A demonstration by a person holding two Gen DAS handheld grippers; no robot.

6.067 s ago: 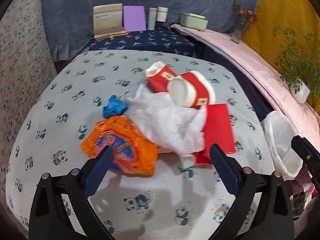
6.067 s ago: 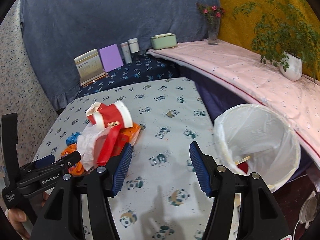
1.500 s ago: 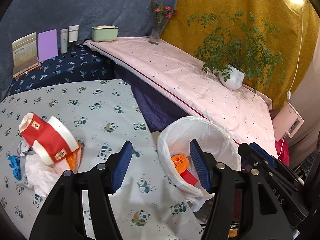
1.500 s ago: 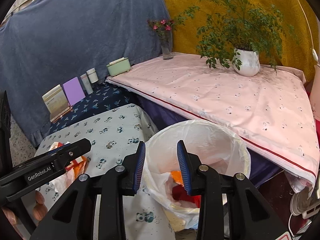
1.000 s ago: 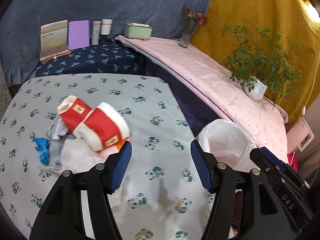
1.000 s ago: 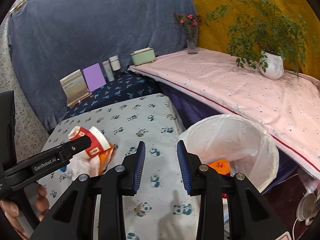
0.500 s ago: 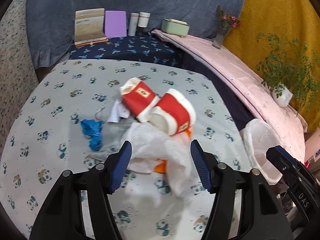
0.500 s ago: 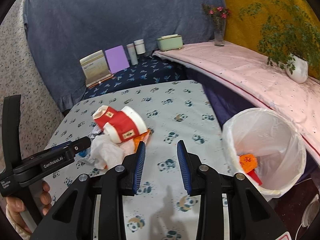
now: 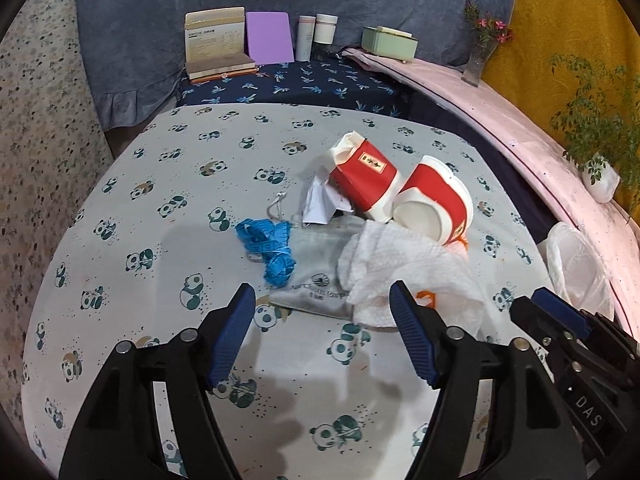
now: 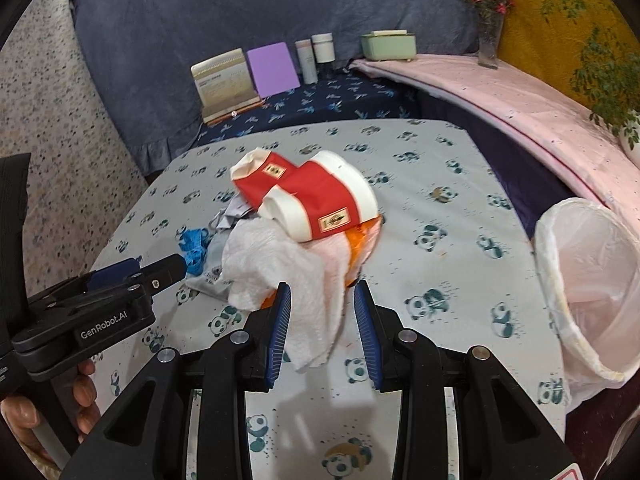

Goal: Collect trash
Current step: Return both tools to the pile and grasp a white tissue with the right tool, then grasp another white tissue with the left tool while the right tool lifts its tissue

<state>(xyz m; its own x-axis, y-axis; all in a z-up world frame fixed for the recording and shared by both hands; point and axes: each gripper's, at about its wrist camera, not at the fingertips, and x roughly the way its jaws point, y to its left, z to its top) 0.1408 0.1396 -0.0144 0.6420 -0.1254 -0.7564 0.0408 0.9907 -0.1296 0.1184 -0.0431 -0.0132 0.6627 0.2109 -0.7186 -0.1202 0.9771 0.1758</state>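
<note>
Clearly the white paper towel is light and limp — it lies on the near side of the trash pile, below the red cups. Right gripper, half-open, straddles its hanging corner; left gripper hovers wide — pinch a bunched fold.

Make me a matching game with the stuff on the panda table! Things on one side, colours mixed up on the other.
Things:
1. measuring tape
2. crumpled paper towel
3. flat pouch
4. notebook at the back

Colours:
A. white
B. purple
C. blue
D. grey

Pairs: 1-C, 2-A, 3-D, 4-B
</note>
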